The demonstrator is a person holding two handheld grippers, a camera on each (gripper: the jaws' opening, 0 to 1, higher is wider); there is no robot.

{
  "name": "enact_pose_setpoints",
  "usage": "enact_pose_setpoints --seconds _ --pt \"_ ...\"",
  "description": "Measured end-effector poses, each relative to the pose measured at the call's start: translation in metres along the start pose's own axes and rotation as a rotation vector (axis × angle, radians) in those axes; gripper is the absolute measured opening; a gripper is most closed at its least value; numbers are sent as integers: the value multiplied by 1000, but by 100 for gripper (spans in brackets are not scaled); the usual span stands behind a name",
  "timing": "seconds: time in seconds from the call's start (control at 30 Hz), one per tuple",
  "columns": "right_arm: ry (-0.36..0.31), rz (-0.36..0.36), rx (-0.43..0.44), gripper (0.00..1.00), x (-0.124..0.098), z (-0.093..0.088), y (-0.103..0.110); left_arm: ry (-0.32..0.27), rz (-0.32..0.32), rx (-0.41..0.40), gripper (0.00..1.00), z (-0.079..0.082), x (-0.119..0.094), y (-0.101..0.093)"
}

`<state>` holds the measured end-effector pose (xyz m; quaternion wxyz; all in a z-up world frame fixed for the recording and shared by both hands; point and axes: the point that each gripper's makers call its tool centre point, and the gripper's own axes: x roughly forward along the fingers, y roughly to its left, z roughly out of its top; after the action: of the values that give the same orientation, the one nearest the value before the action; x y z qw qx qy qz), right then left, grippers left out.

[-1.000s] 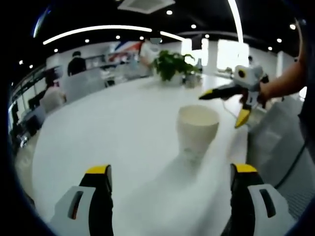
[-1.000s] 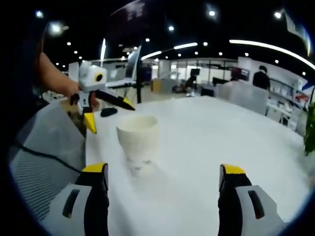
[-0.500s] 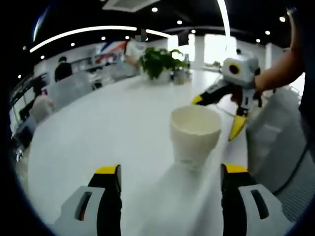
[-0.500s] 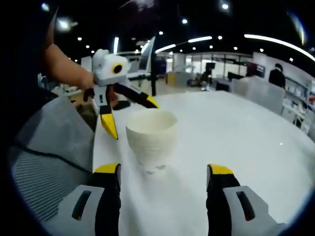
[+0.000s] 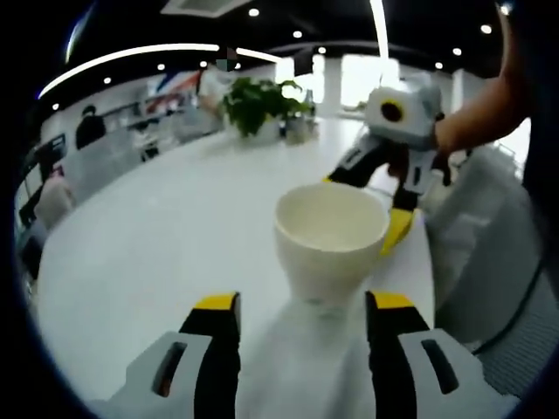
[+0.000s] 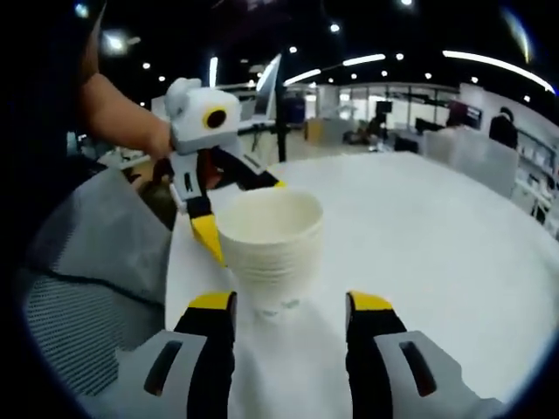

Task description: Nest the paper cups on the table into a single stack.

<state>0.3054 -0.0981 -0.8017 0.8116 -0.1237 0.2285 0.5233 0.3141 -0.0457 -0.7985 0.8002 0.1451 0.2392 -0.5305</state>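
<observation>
Left claw [image 5: 299, 307] jaws apart, white ribbed paper cup stack [image 5: 331, 240] just ahead between tips. Right claw [image 6: 285, 307] likewise spread, facing stack [image 6: 270, 240]. Paper looks light, crushable: take gently at mid-wall, below rim; may slide on white surface [image 5: 166, 227].

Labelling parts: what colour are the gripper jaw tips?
Yellow, clearest in the left gripper view on the left gripper.

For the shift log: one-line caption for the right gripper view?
Right gripper, fingers open, closes in on the stacked paper cups on the white table, left gripper opposite.
</observation>
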Motion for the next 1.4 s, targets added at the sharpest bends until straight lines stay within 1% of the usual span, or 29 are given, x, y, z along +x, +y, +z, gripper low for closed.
enact_pose_setpoints --seconds 0.13,0.23,0.33,0.37,0.4,0.47,0.57,0.83,1.0,1.1,1.23,1.37,1.4 --pt "-4 27 -10 46 6 4 5 0 -26 0 50 2 5 -4" --pt "9 42 -8 45 9 3 7 -3 -38 16 45 5 7 -7" --pt "6 43 -20 38 11 4 7 -8 -45 12 40 7 9 -8" --pt "5 42 -24 34 12 5 6 -7 -54 7 36 7 9 -10" --pt "5 47 -27 33 12 5 6 -6 -62 10 33 7 9 -10" --pt "7 51 -23 33 13 6 6 -6 -60 16 33 8 9 -10" --pt "5 58 -15 33 13 7 5 -6 -63 4 33 9 9 -9" --pt "9 53 -17 33 14 7 3 3 -63 10 32 9 9 -7" --pt "8 54 6 32 14 9 -5 2 -55 28 32 15 12 -1" --pt "10 45 9 32 16 10 -13 11 -55 45 32 18 16 6" --pt "0 36 2 32 18 16 -27 16 -49 60 32 25 19 20" --pt "-14 30 3 32 22 24 -46 5 -35 53 31 32 24 38" --pt "-16 30 6 32 23 25 -50 4 -34 51 31 33 25 40"
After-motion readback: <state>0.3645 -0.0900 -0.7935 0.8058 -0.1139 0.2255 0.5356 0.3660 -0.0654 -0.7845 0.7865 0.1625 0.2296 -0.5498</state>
